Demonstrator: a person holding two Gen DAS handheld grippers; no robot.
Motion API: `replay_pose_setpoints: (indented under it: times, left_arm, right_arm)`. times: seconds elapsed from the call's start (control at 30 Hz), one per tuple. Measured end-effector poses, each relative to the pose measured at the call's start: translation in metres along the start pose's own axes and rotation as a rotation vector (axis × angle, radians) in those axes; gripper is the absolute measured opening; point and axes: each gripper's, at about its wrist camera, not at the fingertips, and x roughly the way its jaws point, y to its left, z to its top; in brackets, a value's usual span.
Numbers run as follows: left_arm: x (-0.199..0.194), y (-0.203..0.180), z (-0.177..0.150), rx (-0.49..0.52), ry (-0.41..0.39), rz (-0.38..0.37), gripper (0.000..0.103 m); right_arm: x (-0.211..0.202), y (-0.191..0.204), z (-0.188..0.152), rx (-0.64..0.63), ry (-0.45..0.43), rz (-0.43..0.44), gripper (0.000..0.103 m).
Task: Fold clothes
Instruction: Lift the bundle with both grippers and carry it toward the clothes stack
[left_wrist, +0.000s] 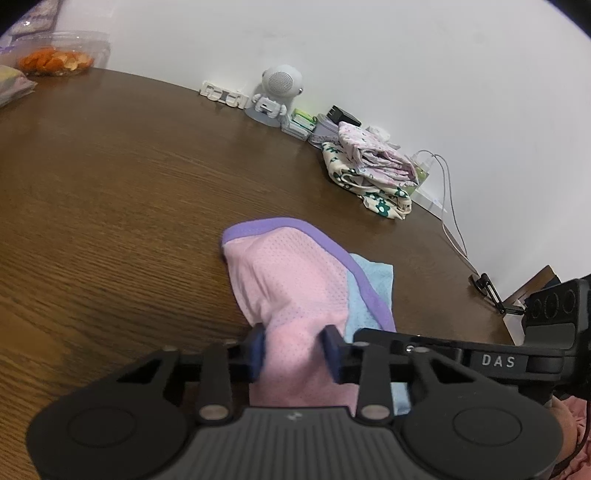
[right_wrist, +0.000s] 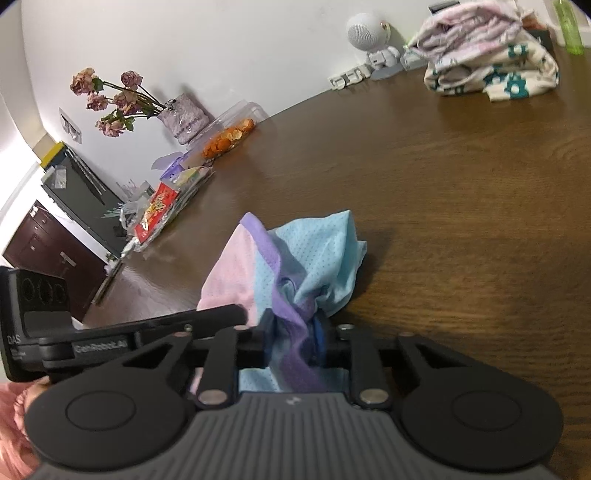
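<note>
Both hand-held grippers are pinching one small pink, blue and purple garment (left_wrist: 295, 280) over the brown desk (left_wrist: 110, 206).

The left hand-held gripper (left_wrist: 295, 350) is squeezing the pink part between its nearly closed pads, and the right hand-held gripper (right_wrist: 295, 343) is clamping the bunched blue-and-purple part. The garment is lying near the middle of the desk, toward its near edge. A pile of folded clothes (left_wrist: 373, 170) is sitting at the far edge by the wall, beside a small white robot figure (left_wrist: 275, 94).
</note>
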Motion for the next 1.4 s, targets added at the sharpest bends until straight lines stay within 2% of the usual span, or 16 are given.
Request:
replay_pose_setpoints:
  times: [0.23, 0.47, 0.8, 0.93, 1.13, 1.4]
  left_arm:
    - [-0.003, 0.000, 0.000, 0.025, 0.005, -0.036, 0.018]
    - [-0.023, -0.017, 0.005, 0.069, -0.051, -0.075, 0.017]
    - [-0.050, -0.065, 0.021, 0.184, -0.143, -0.130, 0.015]
    - [-0.060, -0.090, 0.040, 0.244, -0.191, -0.146, 0.015]
    - [-0.066, -0.135, 0.079, 0.348, -0.256, -0.174, 0.015]
    - [-0.041, -0.190, 0.148, 0.423, -0.308, -0.188, 0.015]
  right_arm:
    - [-0.008, 0.010, -0.001, -0.029, -0.023, 0.004, 0.012]
    - [-0.034, 0.022, 0.002, -0.049, -0.078, 0.006, 0.011]
    - [-0.088, 0.046, 0.017, -0.104, -0.177, -0.005, 0.011]
    - [-0.112, 0.054, 0.035, -0.107, -0.224, 0.012, 0.011]
    - [-0.148, 0.061, 0.074, -0.142, -0.315, -0.016, 0.011]
    - [-0.182, 0.050, 0.145, -0.157, -0.412, -0.073, 0.011]
